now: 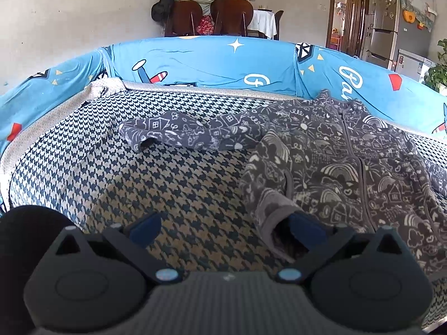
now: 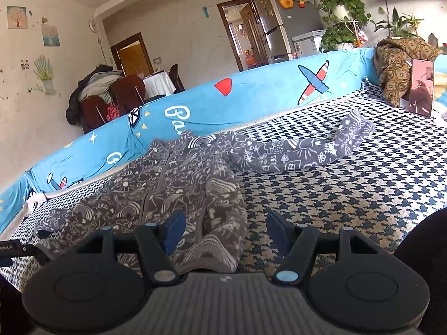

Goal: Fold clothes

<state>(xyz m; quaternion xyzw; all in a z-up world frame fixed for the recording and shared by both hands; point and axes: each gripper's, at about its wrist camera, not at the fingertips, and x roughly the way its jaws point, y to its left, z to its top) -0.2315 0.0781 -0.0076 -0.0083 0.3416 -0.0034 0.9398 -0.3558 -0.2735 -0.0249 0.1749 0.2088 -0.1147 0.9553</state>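
Houndstooth bedding (image 1: pixel 156 173) fills the left wrist view, ringed by a blue bumper (image 1: pixel 212 61) with plane and star prints, and beyond it stand brown chairs (image 1: pixel 212 16) piled with clothes and a fridge (image 1: pixel 388 28) at the upper right. A grey doodle-print onesie (image 1: pixel 349 167) lies zipped and face up at the right of the frame, one sleeve (image 1: pixel 178 134) stretched out to the left at mid-frame. The left gripper (image 1: pixel 226 230) stands released, jaws spread wide; its right finger sits at the opening of the onesie's near cuff (image 1: pixel 276 217) at lower centre, pressing on nothing, while its left finger is over bare bedding. From the right wrist view, the same bedding (image 2: pixel 349 184) and bumper (image 2: pixel 251 97) tilt across the frame, with a phone (image 2: pixel 421 86) propped against a brown patterned cloth (image 2: pixel 396 64) at the upper right and potted plants (image 2: pixel 343 19) behind. The onesie (image 2: pixel 178 184) lies at centre left, its other sleeve (image 2: pixel 301 150) curving toward the right. The right gripper (image 2: pixel 226 230) is released too, jaws apart, straddling the onesie's near leg (image 2: pixel 220 240) without pinching it.
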